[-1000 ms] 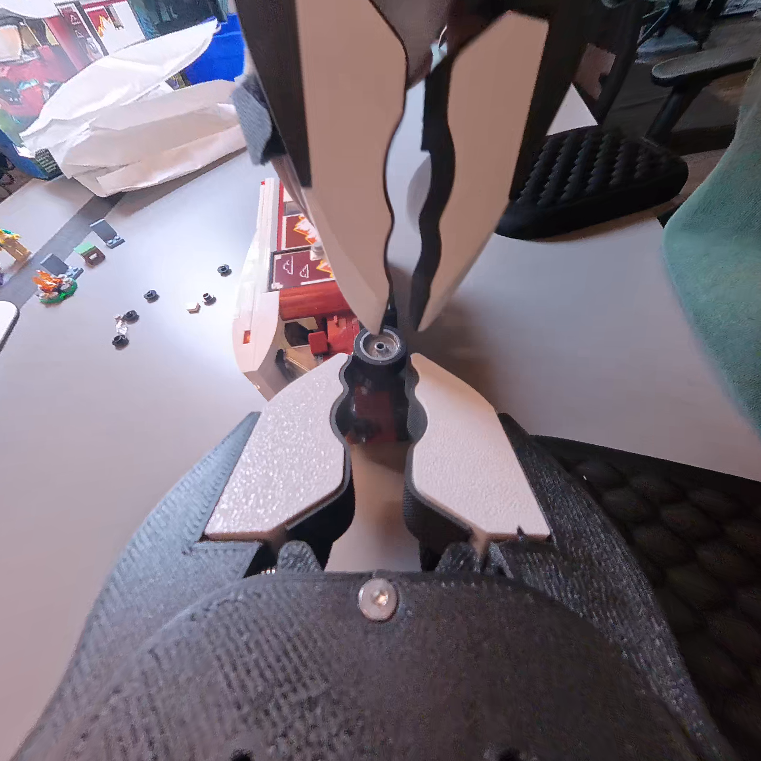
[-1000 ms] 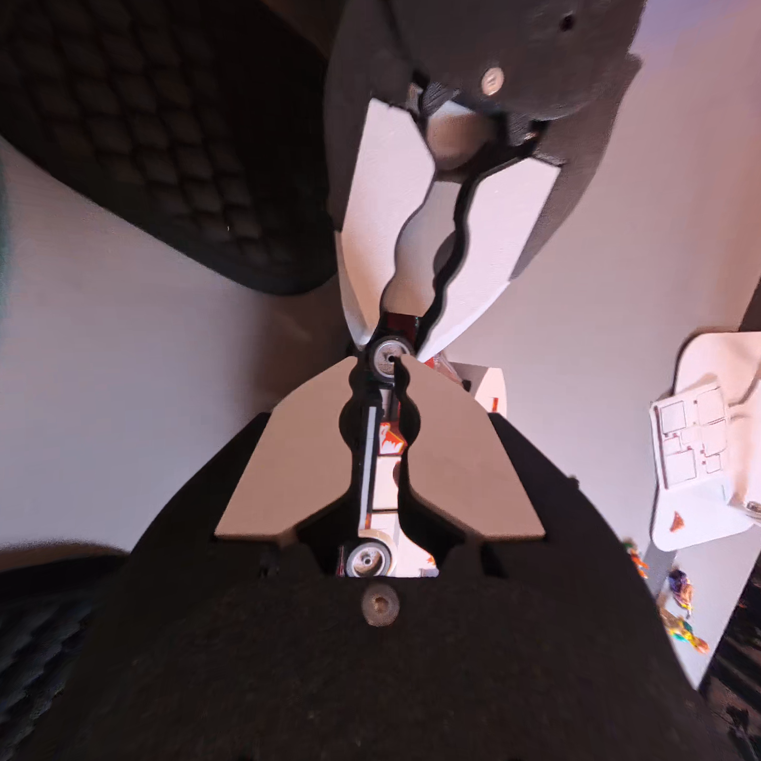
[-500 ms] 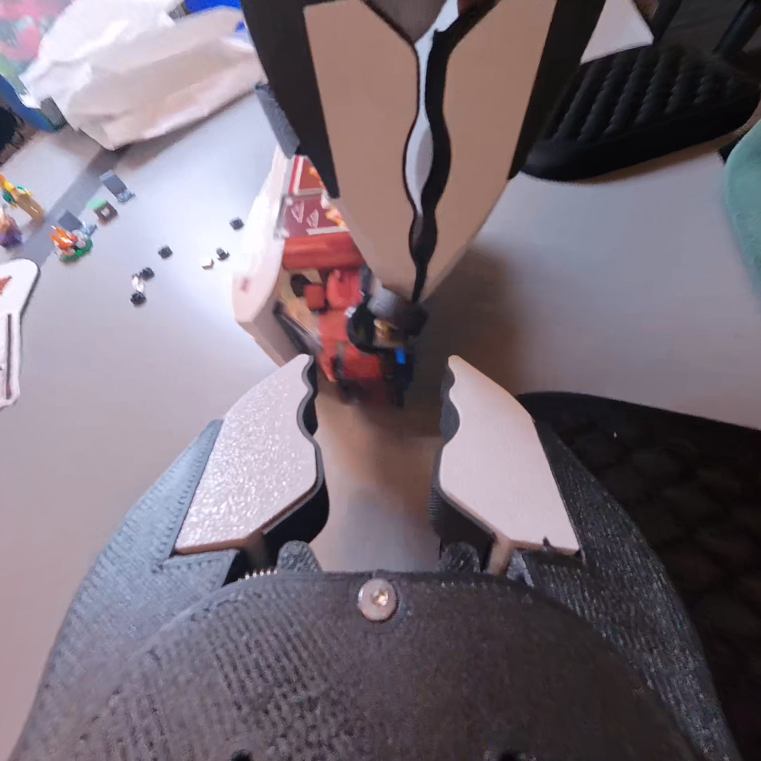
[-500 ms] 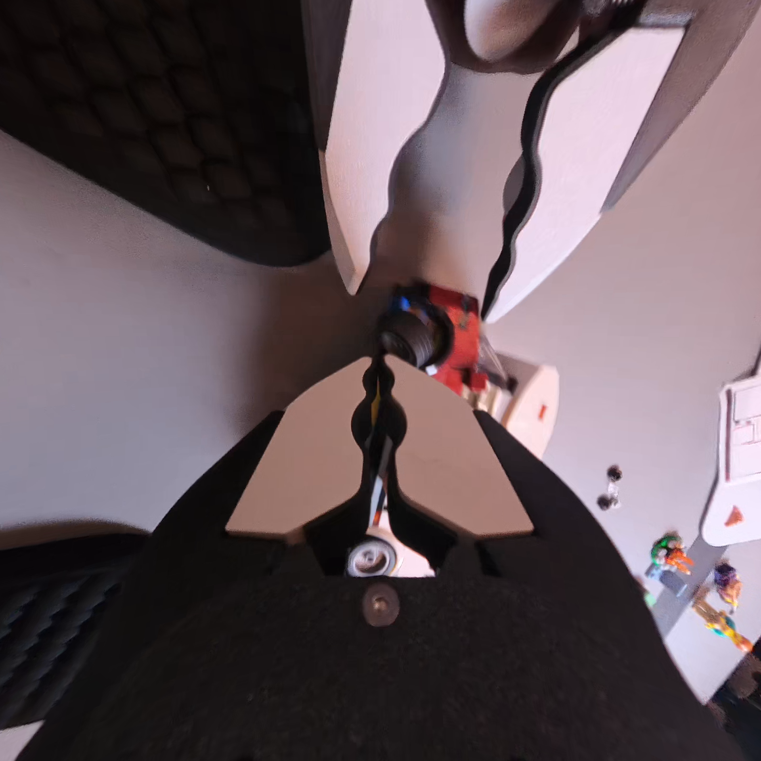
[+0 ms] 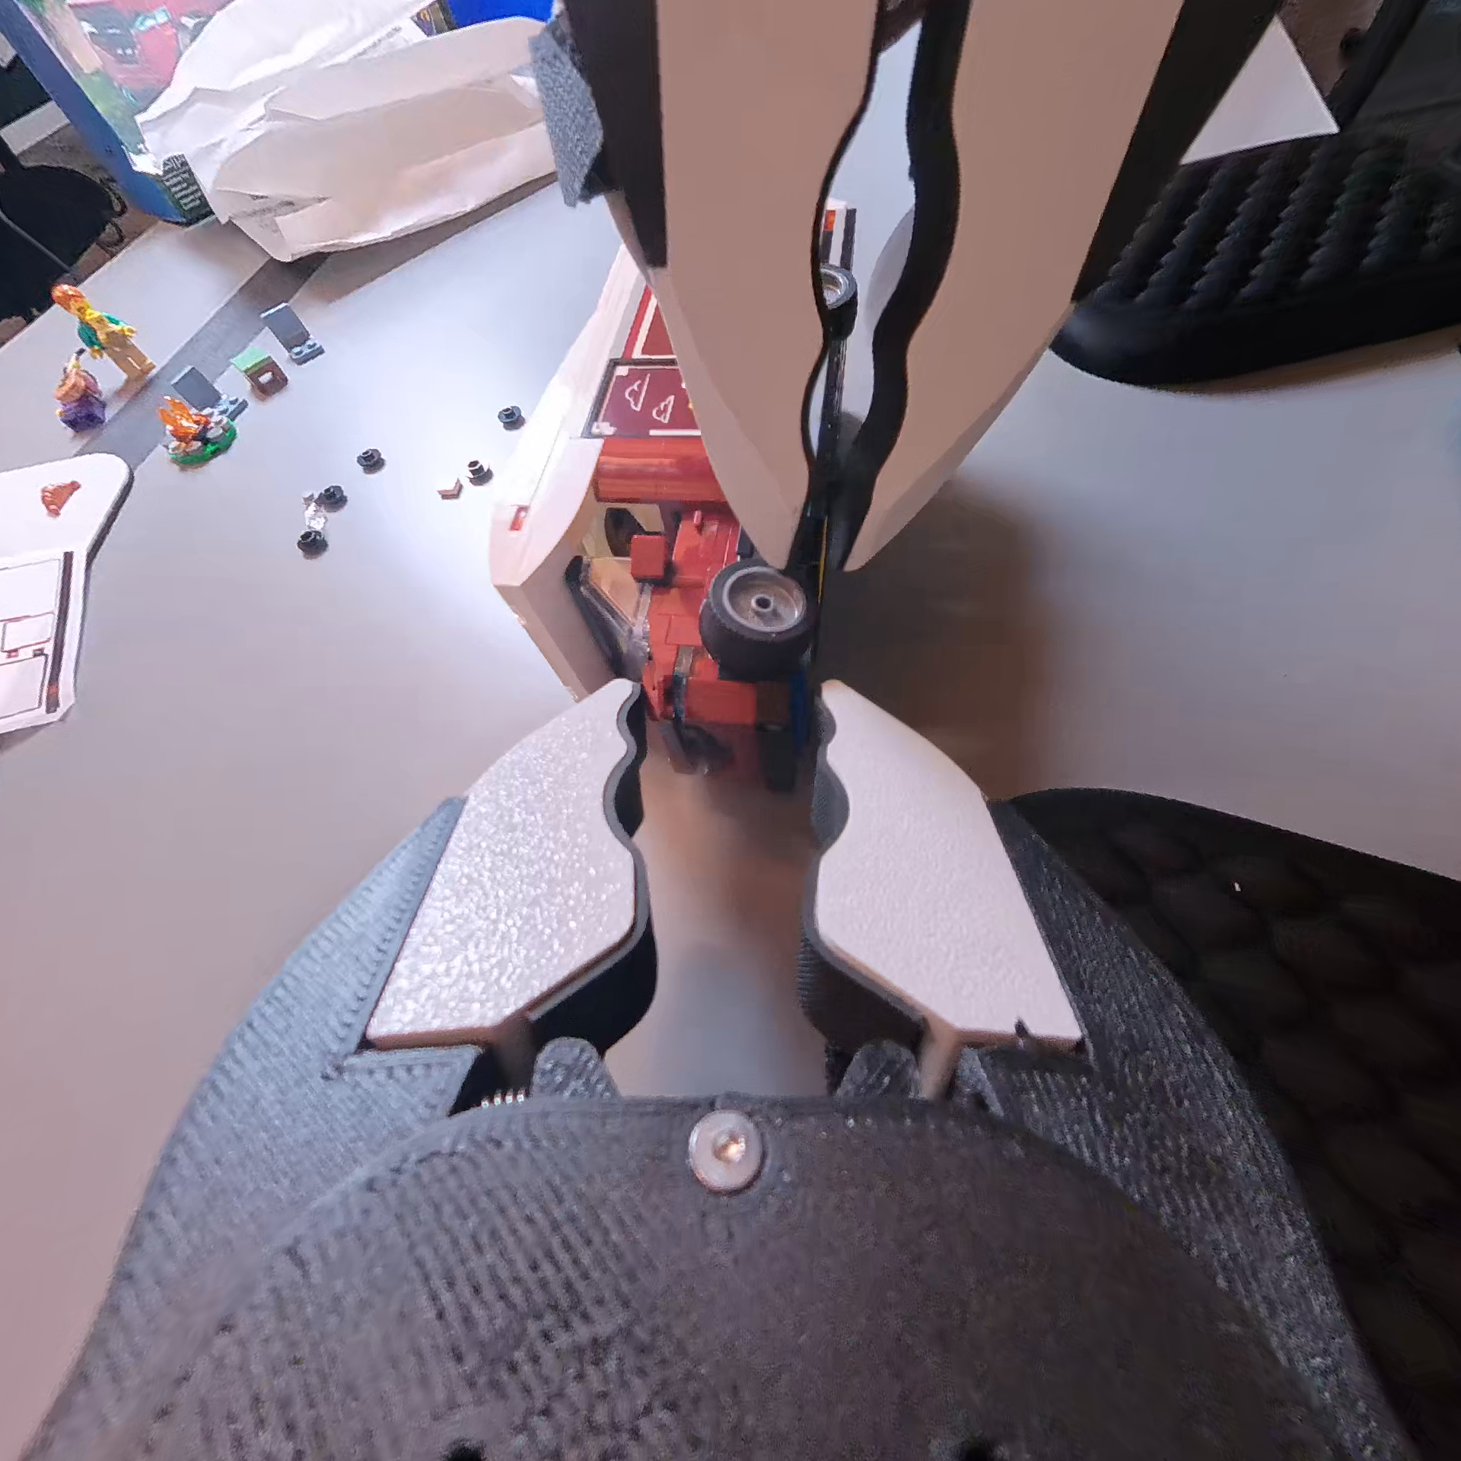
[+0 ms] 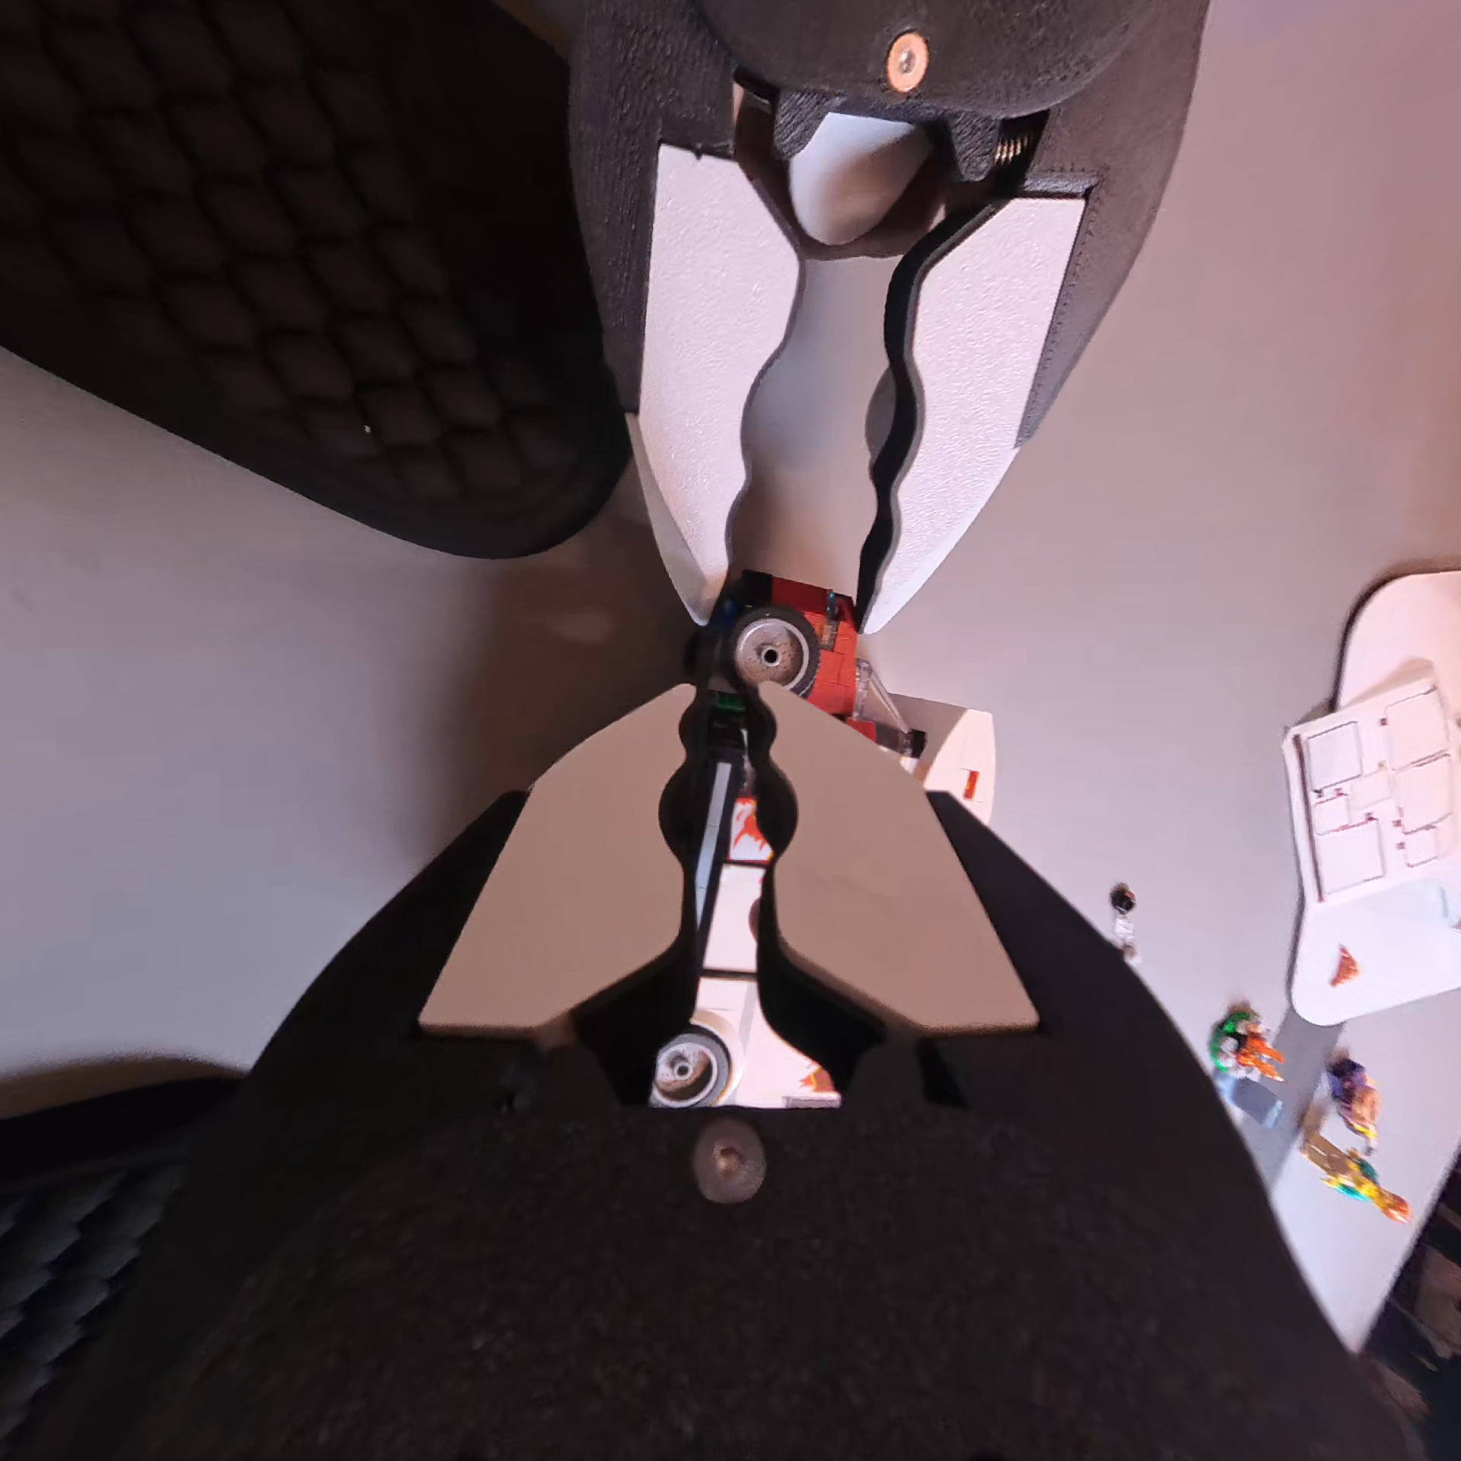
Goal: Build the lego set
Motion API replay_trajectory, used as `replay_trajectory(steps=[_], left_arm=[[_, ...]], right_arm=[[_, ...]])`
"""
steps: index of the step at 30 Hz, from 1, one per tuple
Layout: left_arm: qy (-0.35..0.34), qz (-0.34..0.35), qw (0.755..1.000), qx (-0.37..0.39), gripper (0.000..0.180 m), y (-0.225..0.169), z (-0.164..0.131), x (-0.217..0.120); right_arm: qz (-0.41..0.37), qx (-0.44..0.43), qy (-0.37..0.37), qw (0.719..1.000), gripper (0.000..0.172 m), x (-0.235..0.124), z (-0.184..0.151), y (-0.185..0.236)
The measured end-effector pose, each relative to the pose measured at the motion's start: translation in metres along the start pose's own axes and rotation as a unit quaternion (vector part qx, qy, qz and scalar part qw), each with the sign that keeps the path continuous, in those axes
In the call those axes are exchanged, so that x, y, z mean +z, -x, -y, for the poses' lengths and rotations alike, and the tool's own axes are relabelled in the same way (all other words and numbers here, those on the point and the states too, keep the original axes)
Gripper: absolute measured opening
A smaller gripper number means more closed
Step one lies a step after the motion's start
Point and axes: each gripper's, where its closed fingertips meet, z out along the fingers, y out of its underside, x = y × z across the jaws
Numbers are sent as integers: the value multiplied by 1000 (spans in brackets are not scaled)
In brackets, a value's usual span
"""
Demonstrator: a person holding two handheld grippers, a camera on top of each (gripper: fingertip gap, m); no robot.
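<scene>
**Red and white brick-built van, gripped at its chassis edge**

Red brick front, white body: your toy van [image 5: 553, 506] lies on its side on the grey bench [image 5: 237, 751]. Much of it is hidden behind your right claw [image 5: 822, 553], whose fingers pinch the van's thin black underside edge; the pads press on it in both views. Your left claw [image 5: 723, 696] stands spread, its tips just either side of the red front end, with gaps showing at both pads.

Count:
- Van wheels in view: two, the front wheel [image 5: 755, 621] and a rear one [image 5: 836, 286], partly covered.
- Small black round pieces [image 5: 371, 457] loose on the bench: about six; some too small to be sure.
- Toy figures [image 5: 99, 332]: two, plus a small flame piece [image 5: 194, 427].
- White paper bag [image 5: 356, 142], cut off at the top edge.
- Printed sheet [image 5: 32, 632], cut off at left.
- Black mesh chair seat [image 5: 1265, 237], partly out of frame.
</scene>
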Motion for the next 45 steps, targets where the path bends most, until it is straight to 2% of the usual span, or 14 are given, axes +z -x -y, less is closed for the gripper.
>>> replay_trajectory(steps=[1, 10, 17, 20, 22, 35, 45], left_arm=[[-2, -1, 1000, -6, 38, 1, 0, 0], [-10, -17, 998, -56, 38, 0, 3, -1], [-6, -18, 998, -63, 38, -2, 3, 0], [-7, -22, 998, -59, 38, -6, 4, 1], [-8, -22, 998, -55, 38, -8, 6, 3], [-9, -22, 998, -60, 38, -8, 6, 4], [-18, -32, 997, -68, 42, -10, 7, 4]], right_arm=[[-8, -6, -1, 1000, 8, 1, 0, 0], [-73, -35, -21, 996, 15, 2, 9, -9], [-68, -68, 12, 995, 13, 6, 7, -6], [-79, -87, 48, 992, 23, 8, 0, -10], [-57, -75, 27, 995, 15, 6, 6, -7], [-69, -84, 14, 994, 15, 1, 0, 4], [-148, -125, 15, 981, 14, 7, -4, -1]])
